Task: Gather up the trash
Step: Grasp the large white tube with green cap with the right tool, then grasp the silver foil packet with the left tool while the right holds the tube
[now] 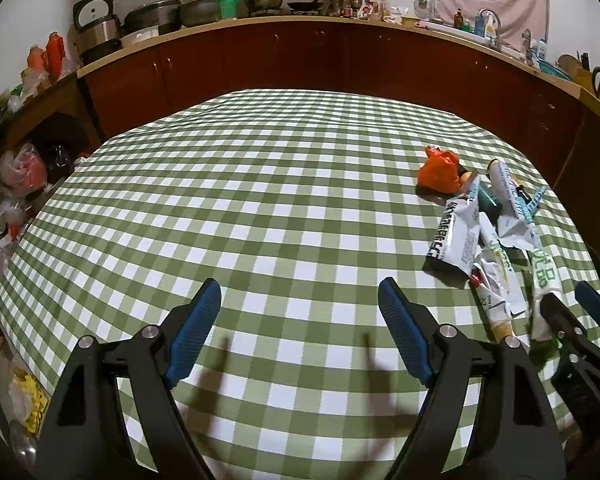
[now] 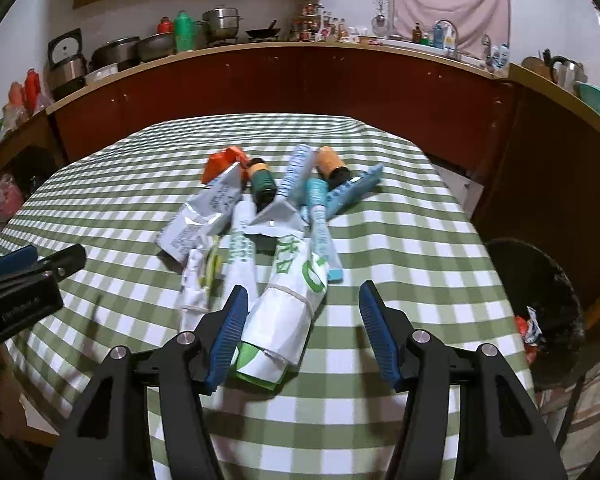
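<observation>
White-green wrapper (image 2: 284, 320) between right gripper (image 2: 300, 334) jaws, touching left pad only; may slip. Left gripper (image 1: 300, 334) wide, empty.

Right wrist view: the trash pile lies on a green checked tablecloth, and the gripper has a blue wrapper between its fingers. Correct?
Not quite. The right wrist view shows the right gripper around a white and green wrapper, not blue. The tablecloth is green checked.

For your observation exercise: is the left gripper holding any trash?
No. The left gripper stands open over bare checked tablecloth, with nothing between its fingers.
</observation>
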